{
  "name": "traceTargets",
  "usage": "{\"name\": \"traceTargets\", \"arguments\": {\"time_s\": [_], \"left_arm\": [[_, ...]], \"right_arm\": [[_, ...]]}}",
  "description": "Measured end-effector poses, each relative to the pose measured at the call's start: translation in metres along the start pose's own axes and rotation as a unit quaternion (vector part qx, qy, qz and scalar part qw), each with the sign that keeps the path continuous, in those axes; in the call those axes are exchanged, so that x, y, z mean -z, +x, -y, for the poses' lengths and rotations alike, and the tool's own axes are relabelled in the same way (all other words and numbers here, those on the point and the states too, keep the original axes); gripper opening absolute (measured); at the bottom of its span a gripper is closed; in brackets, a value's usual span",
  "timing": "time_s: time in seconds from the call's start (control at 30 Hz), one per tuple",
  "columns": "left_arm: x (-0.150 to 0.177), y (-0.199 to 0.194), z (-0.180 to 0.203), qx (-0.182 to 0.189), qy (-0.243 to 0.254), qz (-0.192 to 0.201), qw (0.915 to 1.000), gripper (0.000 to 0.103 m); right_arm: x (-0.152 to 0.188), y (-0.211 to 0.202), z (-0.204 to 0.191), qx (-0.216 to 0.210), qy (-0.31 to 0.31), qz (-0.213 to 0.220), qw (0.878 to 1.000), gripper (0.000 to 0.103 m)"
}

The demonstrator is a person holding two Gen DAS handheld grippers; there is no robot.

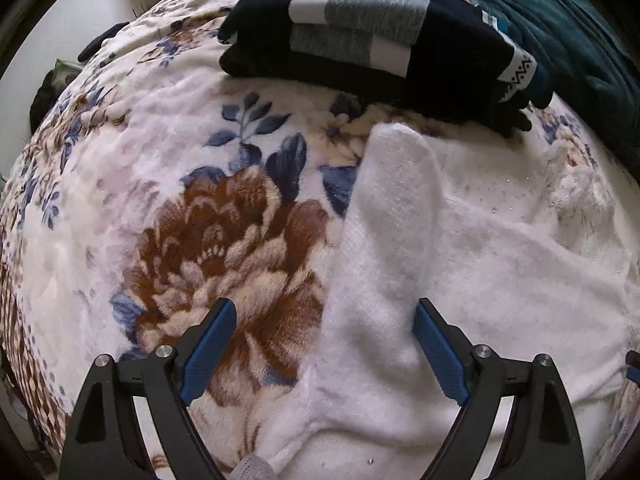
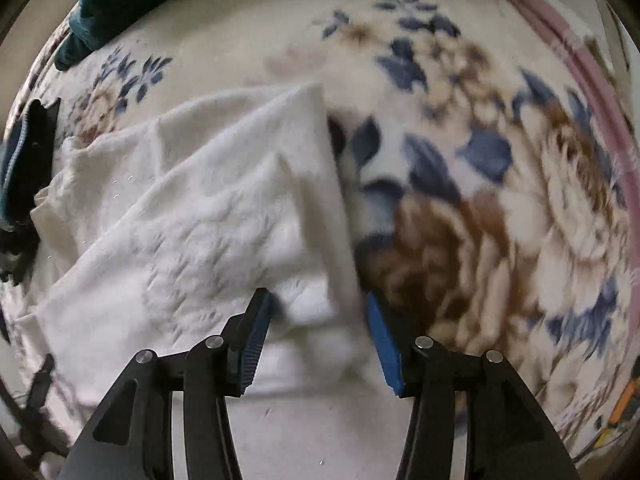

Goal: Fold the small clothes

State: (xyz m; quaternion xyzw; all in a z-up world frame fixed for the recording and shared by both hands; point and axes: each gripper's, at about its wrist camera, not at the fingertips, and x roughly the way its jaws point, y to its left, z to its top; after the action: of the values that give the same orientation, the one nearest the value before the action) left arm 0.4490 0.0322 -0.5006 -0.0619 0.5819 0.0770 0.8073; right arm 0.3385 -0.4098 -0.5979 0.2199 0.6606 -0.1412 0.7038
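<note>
Clearly soft, light and floppy, the white fleece garment (image 1: 460, 248) lies on the floral blanket (image 1: 140, 160); I'd pinch its folded sleeve (image 1: 392, 208) edge. Left tool (image 1: 324, 344) gapes wide, empty; right tool (image 2: 318, 320) half-open astride a fold, gripping nothing.

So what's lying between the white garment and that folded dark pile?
Only floral blanket, in the left wrist view, between the white garment and the folded dark pile.

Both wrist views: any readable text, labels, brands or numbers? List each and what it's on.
None readable in either view.
Folded dark sweater: the white cuff band carries a zigzag knit pattern, not letters.
Same sweater: a small light tag at its edge, too small to read.
White garment, floral blanket, teal cloth: no print or label visible.
</note>
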Motion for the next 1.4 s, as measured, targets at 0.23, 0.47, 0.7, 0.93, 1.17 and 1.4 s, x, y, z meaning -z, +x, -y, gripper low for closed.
{"name": "traceTargets", "arguments": {"time_s": [0.23, 0.47, 0.7, 0.93, 1.17, 1.4], "left_arm": [[0.038, -0.074, 0.049, 0.037, 0.070, 0.045, 0.9958, 0.097], [0.139, -0.126, 0.152, 0.074, 0.116, 0.021, 0.9902, 0.103], [0.252, -0.124, 0.256, 0.067, 0.071, -0.088, 0.9913, 0.103], [0.338, -0.100, 0.348, 0.042, 0.138, -0.139, 0.9797, 0.103], [0.359, -0.070, 0.354, -0.009, 0.125, -0.133, 0.9832, 0.085], [0.351, -0.089, 0.331, -0.011, 0.111, -0.080, 0.9905, 0.007]], "right_arm": [[0.043, -0.079, -0.004, -0.063, -0.057, 0.017, 0.996, 0.099], [0.039, -0.097, 0.032, -0.085, -0.107, -0.001, 0.991, 0.102], [0.000, -0.088, 0.087, -0.130, -0.139, -0.045, 0.981, 0.102], [-0.036, -0.069, 0.117, -0.151, -0.172, -0.083, 0.970, 0.102], [-0.063, -0.022, 0.105, -0.202, -0.173, -0.130, 0.955, 0.102], [-0.079, 0.034, 0.056, -0.251, -0.141, -0.168, 0.943, 0.102]]}}
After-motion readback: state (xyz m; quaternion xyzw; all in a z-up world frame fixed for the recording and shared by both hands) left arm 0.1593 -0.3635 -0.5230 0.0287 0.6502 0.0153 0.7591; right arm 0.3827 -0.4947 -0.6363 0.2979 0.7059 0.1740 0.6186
